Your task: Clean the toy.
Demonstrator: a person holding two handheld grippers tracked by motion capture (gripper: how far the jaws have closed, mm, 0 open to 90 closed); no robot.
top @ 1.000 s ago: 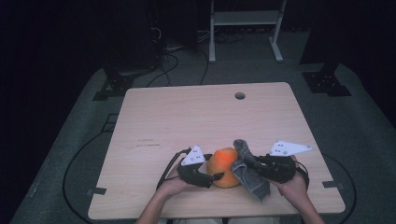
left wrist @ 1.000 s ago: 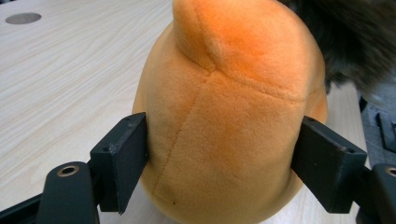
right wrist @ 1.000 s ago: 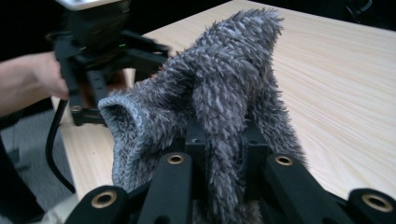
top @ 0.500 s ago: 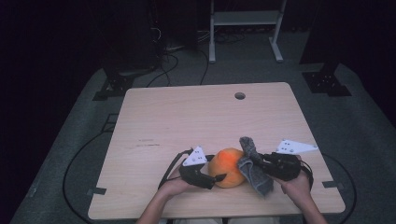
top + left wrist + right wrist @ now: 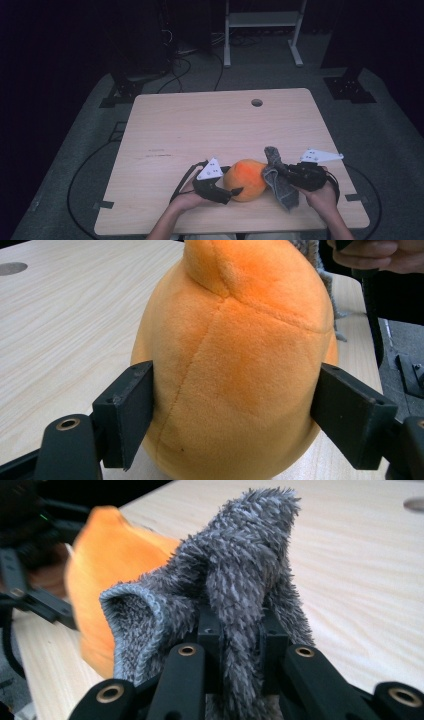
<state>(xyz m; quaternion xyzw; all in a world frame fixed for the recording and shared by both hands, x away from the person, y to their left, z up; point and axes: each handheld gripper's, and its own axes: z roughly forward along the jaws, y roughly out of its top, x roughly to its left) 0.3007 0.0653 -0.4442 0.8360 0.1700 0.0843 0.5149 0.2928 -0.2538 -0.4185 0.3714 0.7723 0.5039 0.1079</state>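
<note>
1. Left gripper (image 5: 235, 192) sits at the near edge of the table (image 5: 200, 125), jaws wide around the orange plush toy (image 5: 246, 179). In the left gripper view each pad sits against a flank of the toy (image 5: 235, 365), so it reads as a wide hold that keeps the plush in place; how hard it squeezes I cannot tell.
2. The toy rests on the table, near edge, between the two hands. Soft, rounded, a seam down the middle.
3. Right gripper (image 5: 282, 170) is just right of the toy, jaws pinched fully together on a grey fuzzy cloth (image 5: 277, 175). In the right gripper view the cloth (image 5: 235, 595) bunches up out of the closed jaws, with one end hanging below.
4. The cloth touches or nearly touches the toy's right side; actual contact is hard to confirm.
5. Progress, as a judgement: looks like wiping the toy with the cloth. Done: toy steadied, cloth picked up and brought alongside. Left: the wiping strokes over the plush surface, then letting go of both.
</note>
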